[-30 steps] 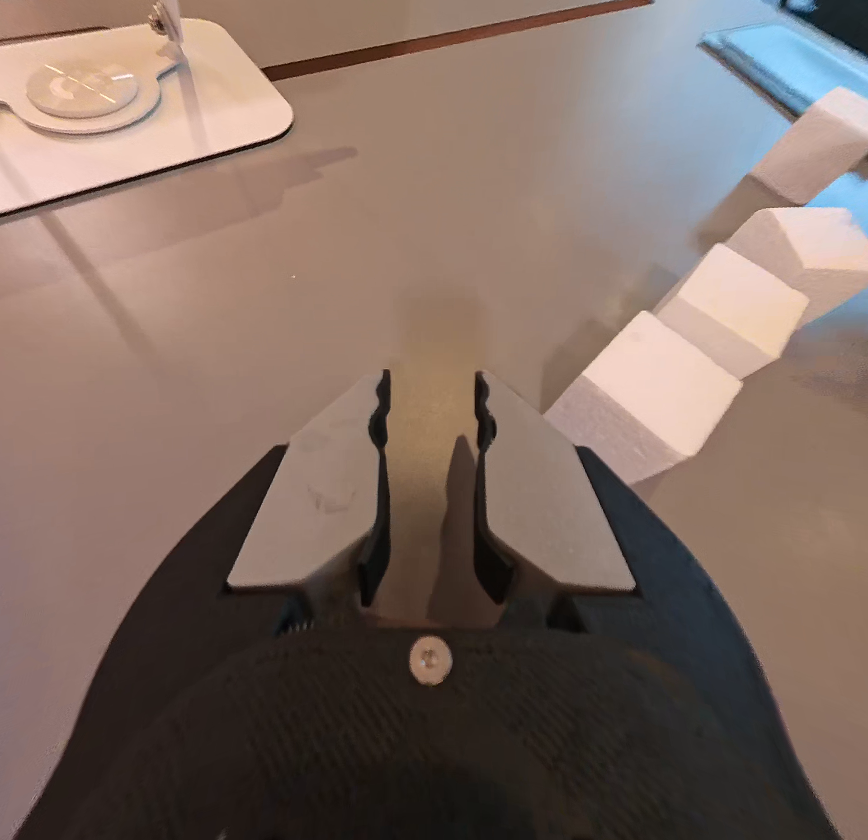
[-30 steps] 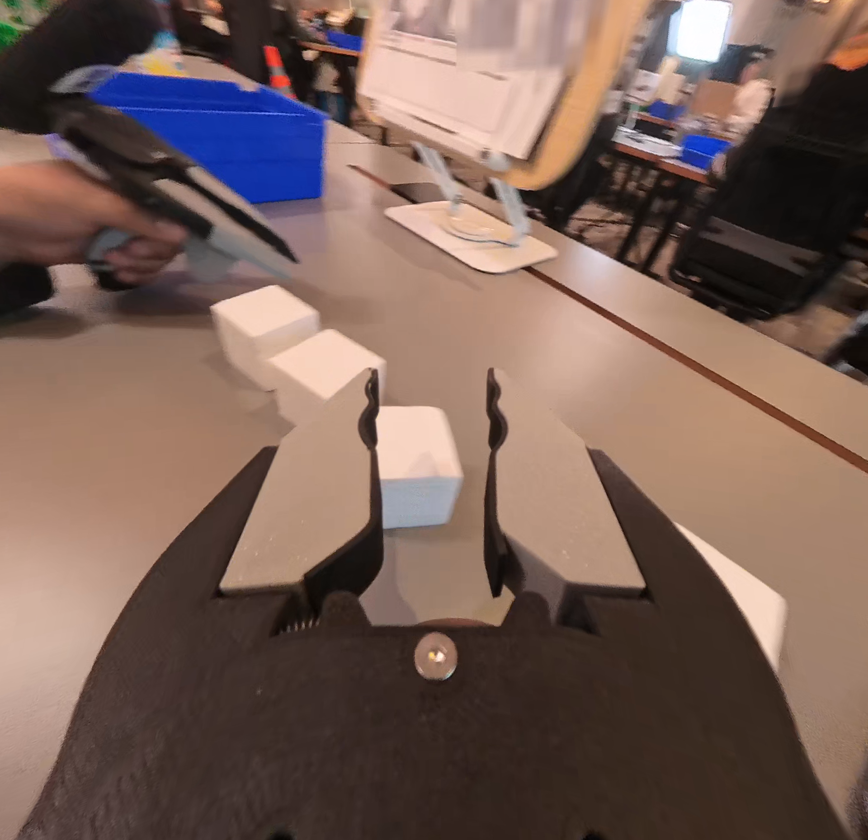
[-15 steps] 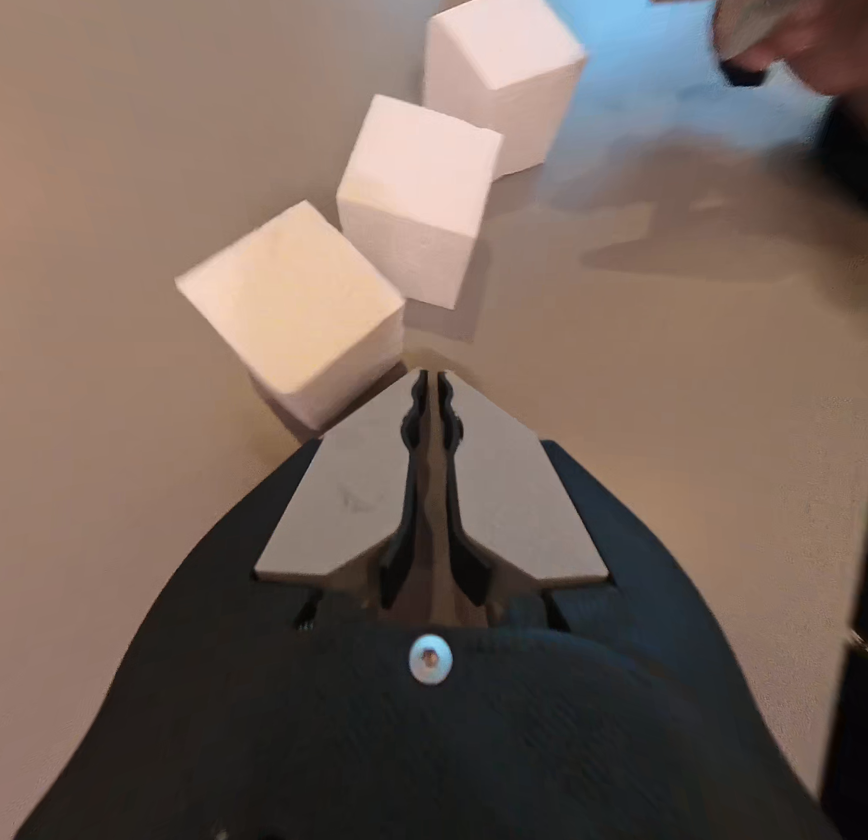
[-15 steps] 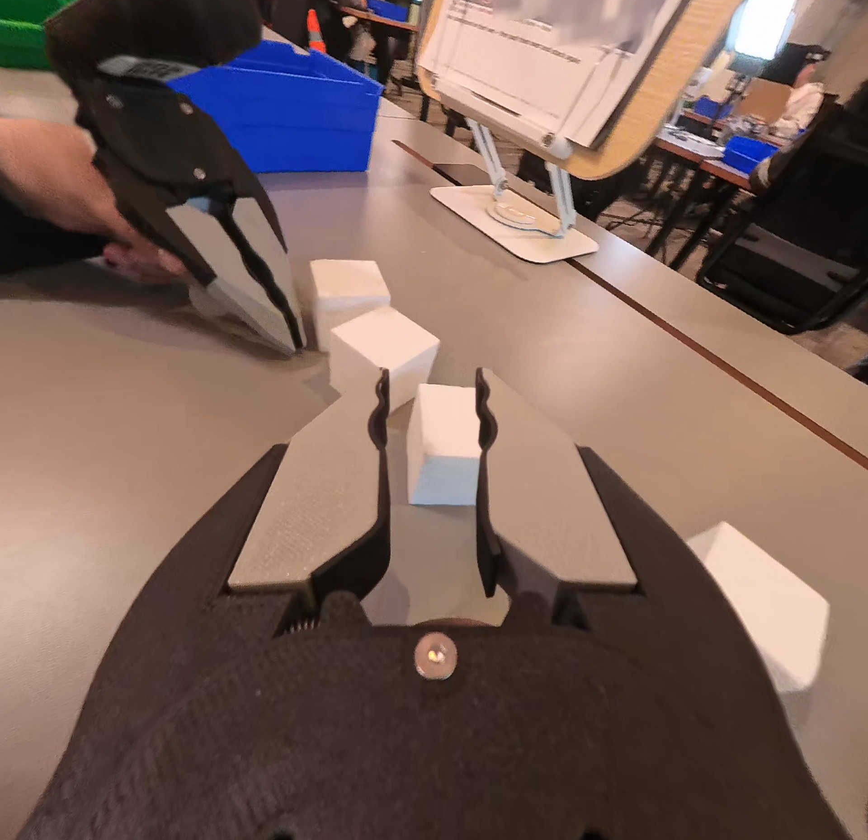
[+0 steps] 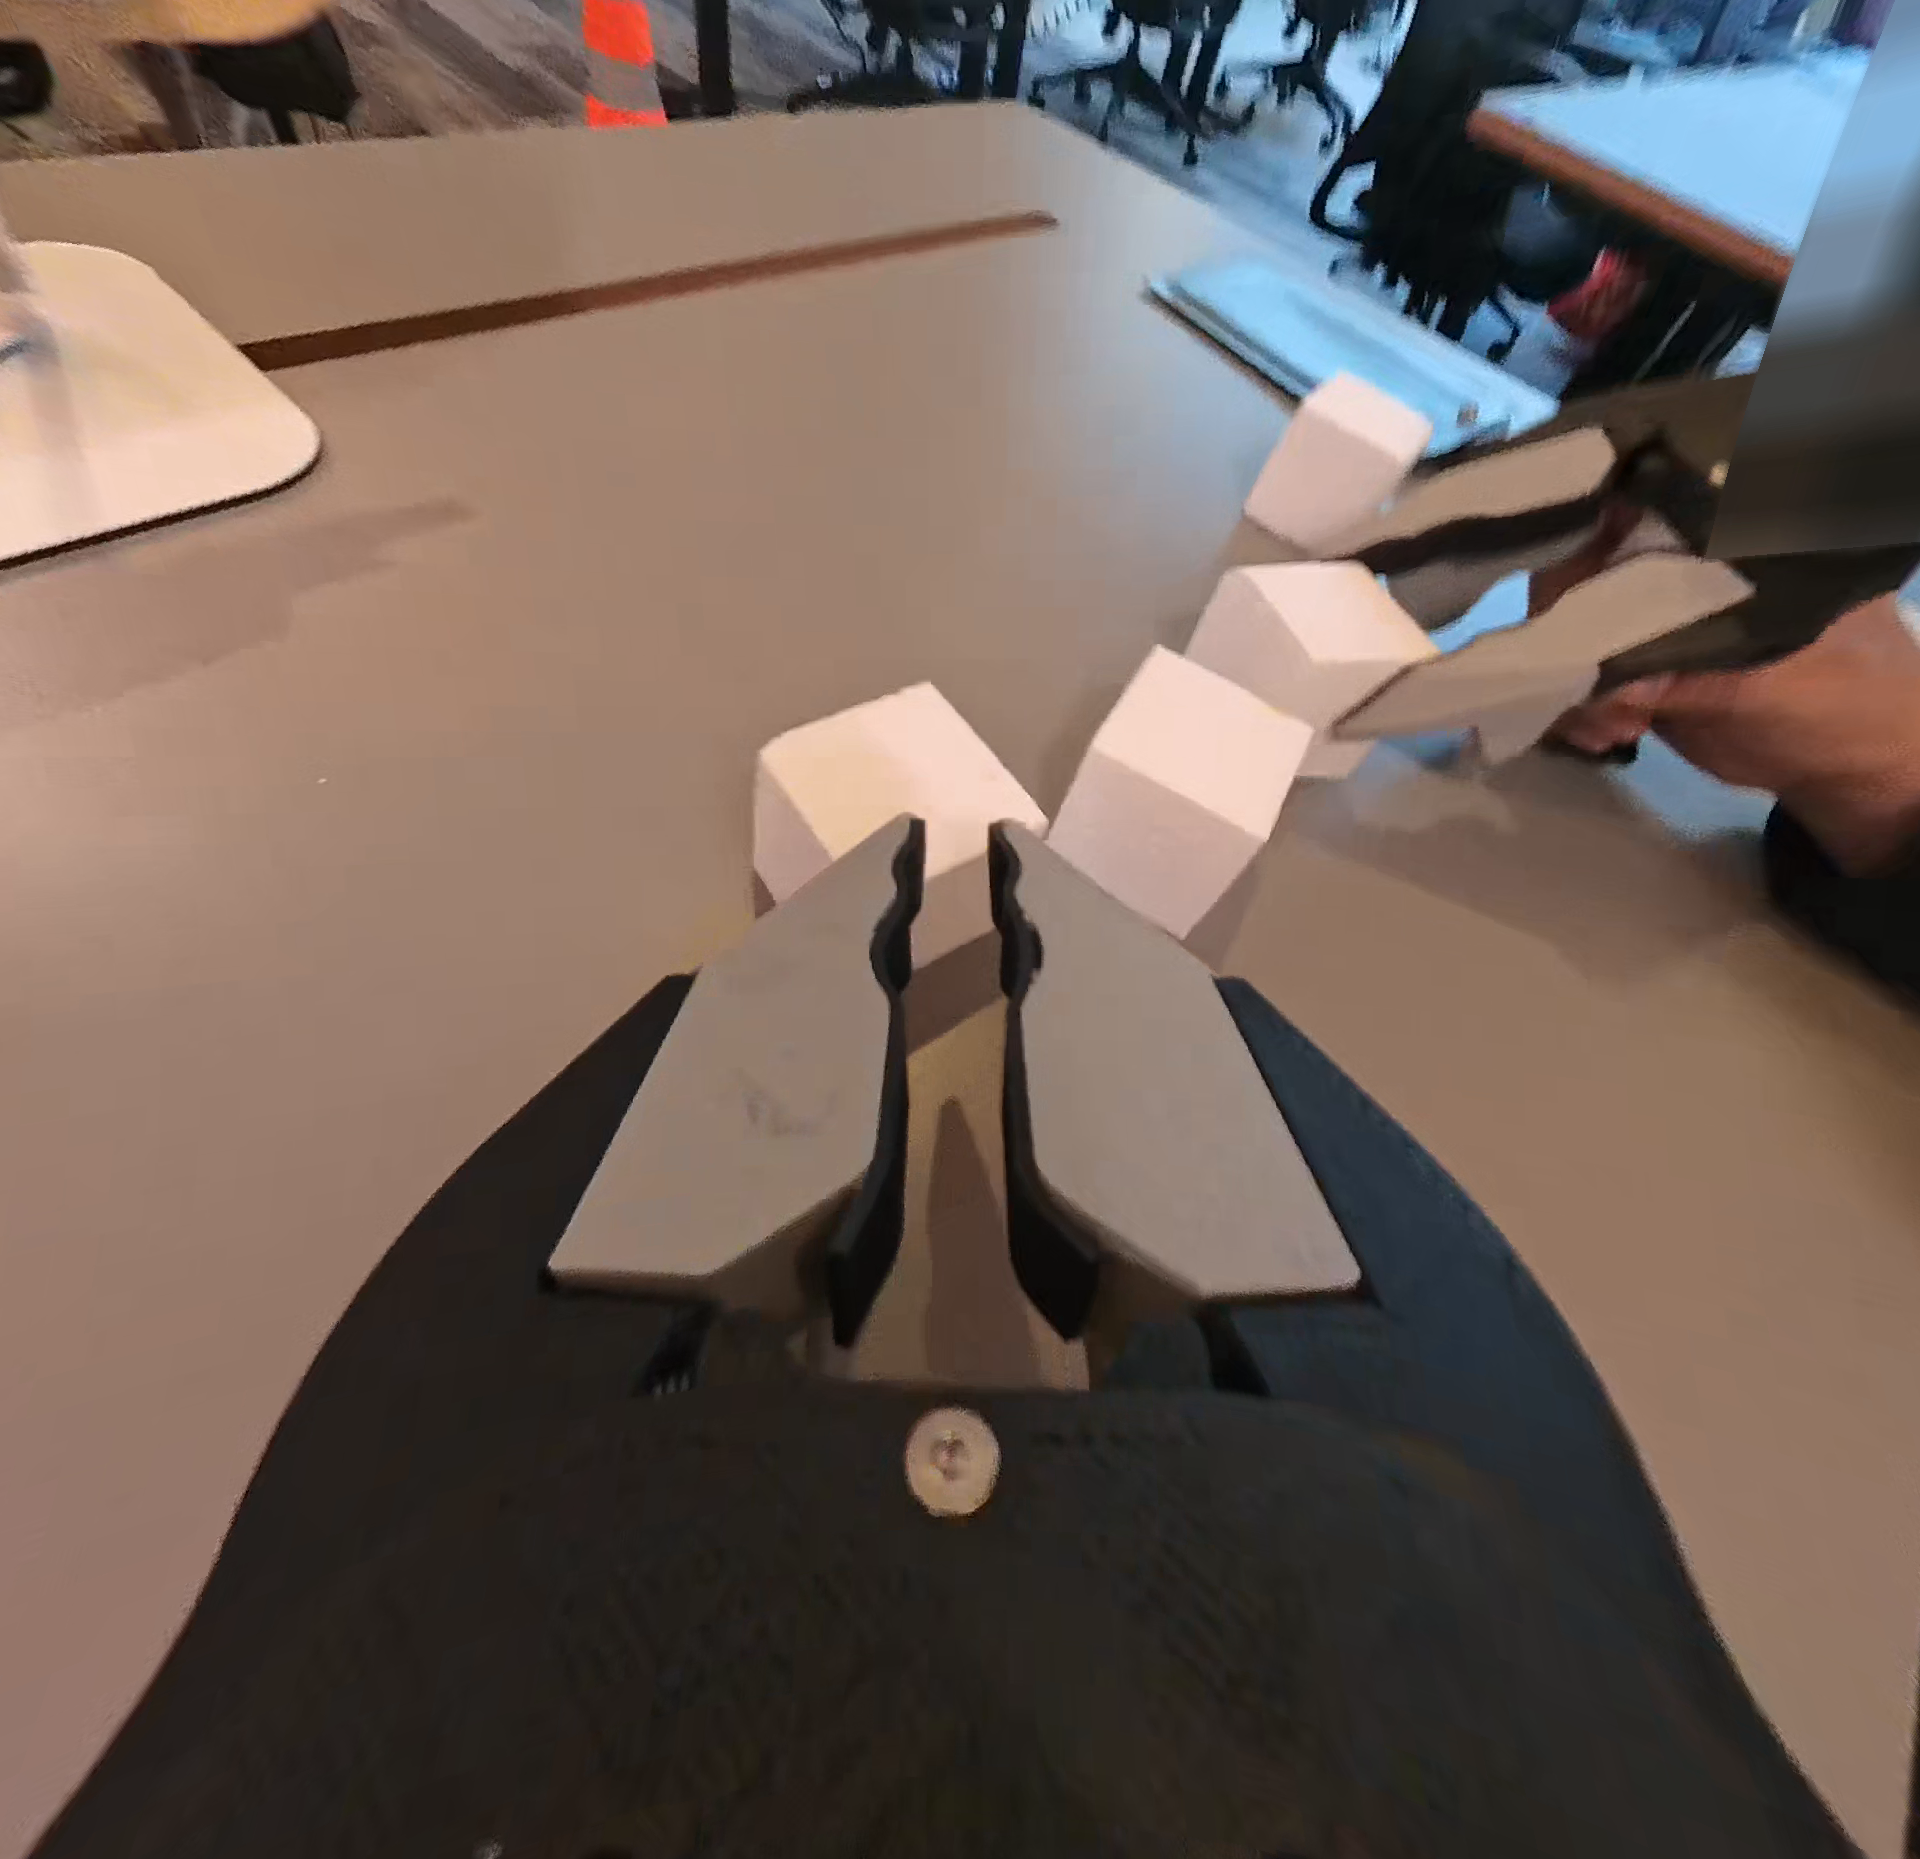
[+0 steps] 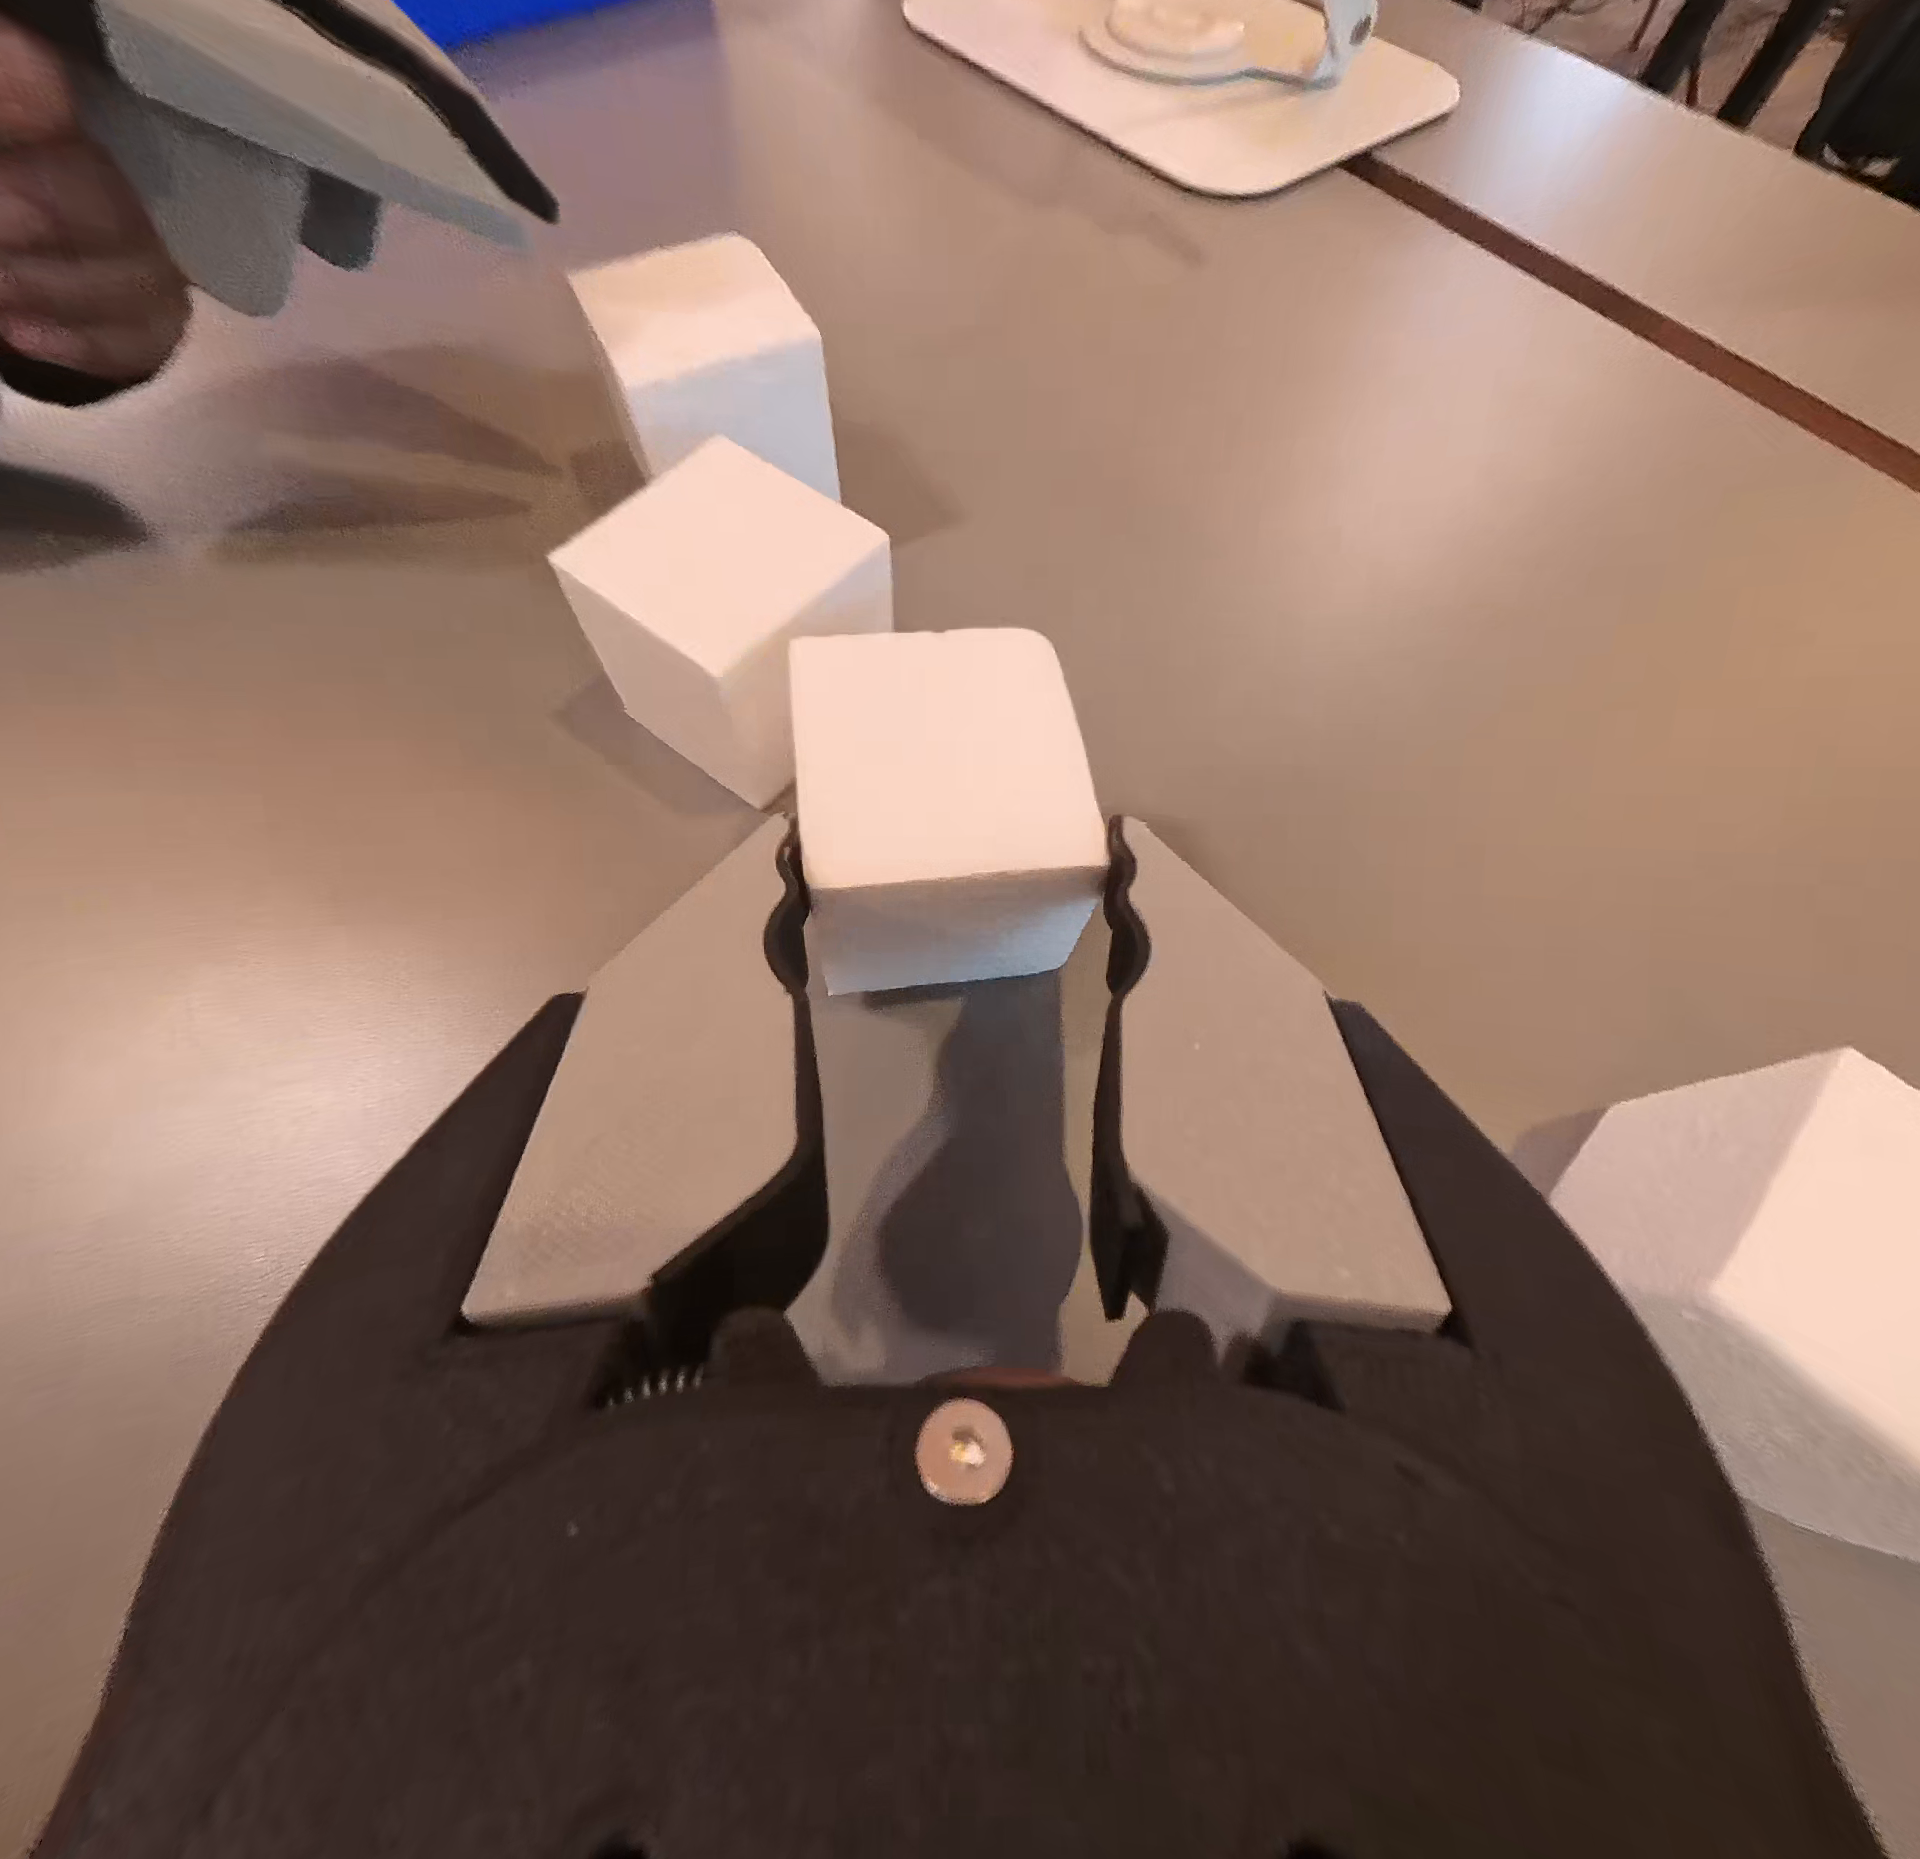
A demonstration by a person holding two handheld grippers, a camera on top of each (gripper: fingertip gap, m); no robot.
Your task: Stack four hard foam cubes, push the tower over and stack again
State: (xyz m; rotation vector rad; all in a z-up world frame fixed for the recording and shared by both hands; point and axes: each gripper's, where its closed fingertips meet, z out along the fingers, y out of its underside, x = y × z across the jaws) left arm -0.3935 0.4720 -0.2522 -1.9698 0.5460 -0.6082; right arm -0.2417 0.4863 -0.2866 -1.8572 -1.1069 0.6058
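Since half a second ago the right gripper (image 6: 951,874) has advanced; its jaws now clamp the third cube (image 6: 935,770) on the table (image 6: 1455,562), first re-stack pick apparently secured. Left gripper (image 5: 951,853), jaws narrowly apart, empty, now levelled near the far-left cube (image 5: 883,770); all four cubes lie unstacked.

Grey table (image 5: 623,583) split by a dark seam (image 5: 644,287). Black office chairs (image 5: 1164,12) and an orange-striped cone (image 5: 621,33) are seen beyond; another desk (image 5: 1662,157) is lit brightly.

left gripper (image 5: 951,848) | blk textured body, grey fingers, blk pads, silver screw | right gripper (image 6: 951,853) same
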